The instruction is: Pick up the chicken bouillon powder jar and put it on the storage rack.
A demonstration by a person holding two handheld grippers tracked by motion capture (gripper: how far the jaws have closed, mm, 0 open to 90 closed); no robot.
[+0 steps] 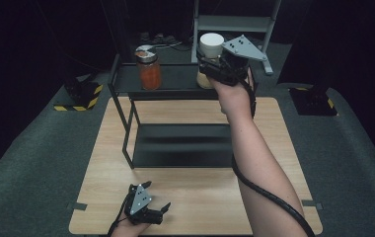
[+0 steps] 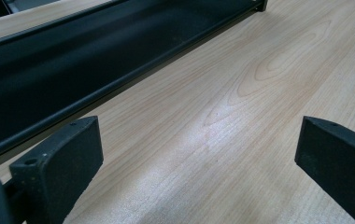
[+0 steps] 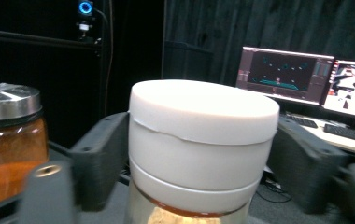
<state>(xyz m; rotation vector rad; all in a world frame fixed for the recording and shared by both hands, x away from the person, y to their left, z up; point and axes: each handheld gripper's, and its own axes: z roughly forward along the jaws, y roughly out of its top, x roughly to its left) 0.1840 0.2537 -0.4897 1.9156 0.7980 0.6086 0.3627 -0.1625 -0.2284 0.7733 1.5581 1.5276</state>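
Right gripper (image 1: 214, 61) up at the far right of the black rack's (image 1: 126, 84) top shelf, jaws spread on either side of the white-lidded jar's (image 3: 199, 140) lid; whether the pads touch the lid cannot be told, so grip or release cannot be told. Jar standing upright on the shelf, pale contents visible below the lid. To its left on the same shelf, well apart, 1 metal-lidded jar (image 1: 149, 70) holding orange contents. Left gripper (image 1: 148, 210) resting at the near left of the wooden table (image 1: 269, 143), jaws wide open with nothing between them, bare wood ahead, the rack's lower tray (image 2: 63, 79) just beyond. 2 monitors (image 3: 301, 77) glowing behind the rack.
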